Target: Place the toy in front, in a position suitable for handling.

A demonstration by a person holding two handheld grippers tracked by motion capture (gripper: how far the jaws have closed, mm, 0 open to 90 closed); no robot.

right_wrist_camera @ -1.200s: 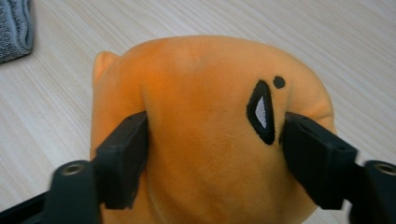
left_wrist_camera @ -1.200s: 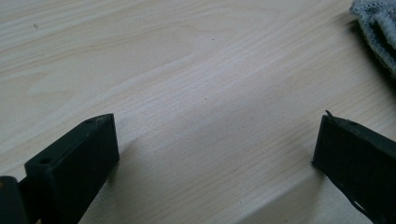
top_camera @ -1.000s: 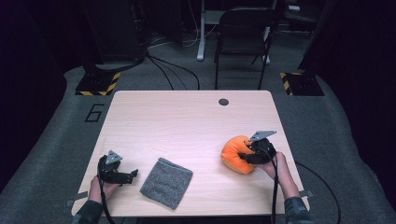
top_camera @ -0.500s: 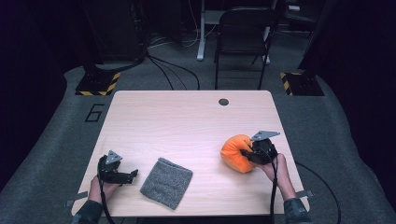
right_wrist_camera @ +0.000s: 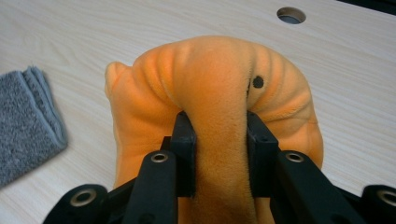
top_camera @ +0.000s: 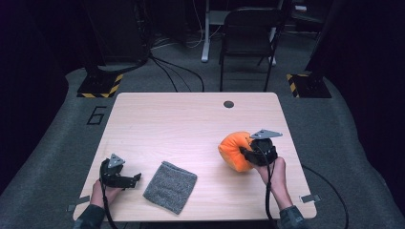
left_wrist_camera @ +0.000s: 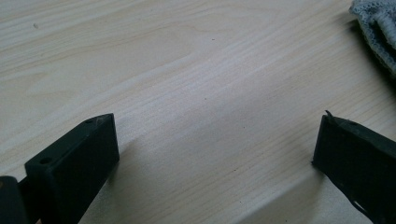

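Observation:
An orange plush toy [top_camera: 233,150] sits at the right of the wooden table [top_camera: 181,124]. My right gripper [top_camera: 246,153] is shut on it. In the right gripper view both jaws of that gripper [right_wrist_camera: 219,140] pinch a thick fold of the plush toy [right_wrist_camera: 219,70]; they have just been closing on it. A folded grey cloth [top_camera: 170,187] lies near the front edge, and its edge is also seen in the gripper views [right_wrist_camera: 25,121] [left_wrist_camera: 380,28]. To the left of the cloth, my left gripper [top_camera: 135,179] rests low over bare wood, its jaws [left_wrist_camera: 215,154] wide open and empty.
A round cable hole [top_camera: 229,104] is in the table's far side, right of centre. A dark chair [top_camera: 248,28] stands on the grey floor beyond the table. Bare wood spans the table's middle and far left.
The right gripper has closed on the plush toy and risen a little, drawing the toy slightly up and to the left. The left gripper and the cloth have stayed put.

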